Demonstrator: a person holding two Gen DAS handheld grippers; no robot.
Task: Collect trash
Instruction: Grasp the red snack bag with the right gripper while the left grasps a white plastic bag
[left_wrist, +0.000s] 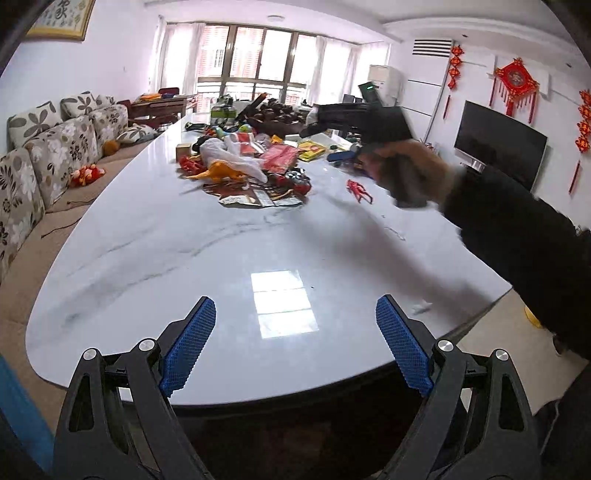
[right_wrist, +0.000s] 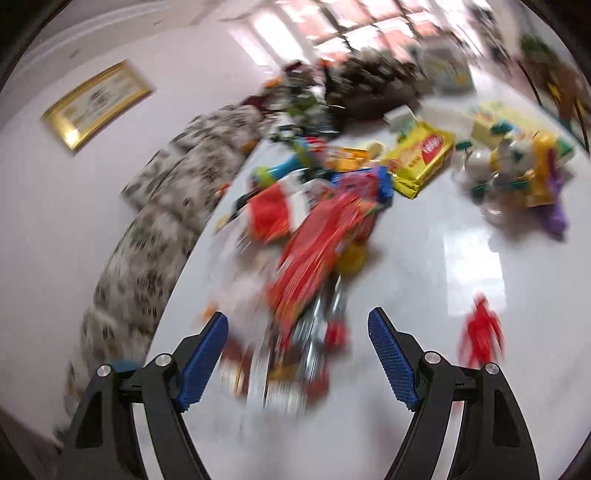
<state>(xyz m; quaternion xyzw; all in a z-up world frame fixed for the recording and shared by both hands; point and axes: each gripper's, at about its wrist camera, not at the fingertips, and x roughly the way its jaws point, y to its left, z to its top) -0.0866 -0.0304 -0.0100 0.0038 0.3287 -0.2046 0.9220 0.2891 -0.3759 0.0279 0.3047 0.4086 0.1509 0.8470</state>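
A heap of wrappers and bags lies mid-table on the white marble table: a red packet, a white plastic bag, torn foil wrappers. My left gripper stands open over the near, bare end of the table, nothing between its blue pads. My right gripper is open too, hovering above the blurred wrappers without touching them. In the left wrist view a hand holds that right gripper high over the table's right side.
A yellow snack bag, toys and a small red figure lie beyond the heap, with an orange toy dinosaur at its left. A flowered sofa lines the left side; a television stands right. A white scrap lies near the right edge.
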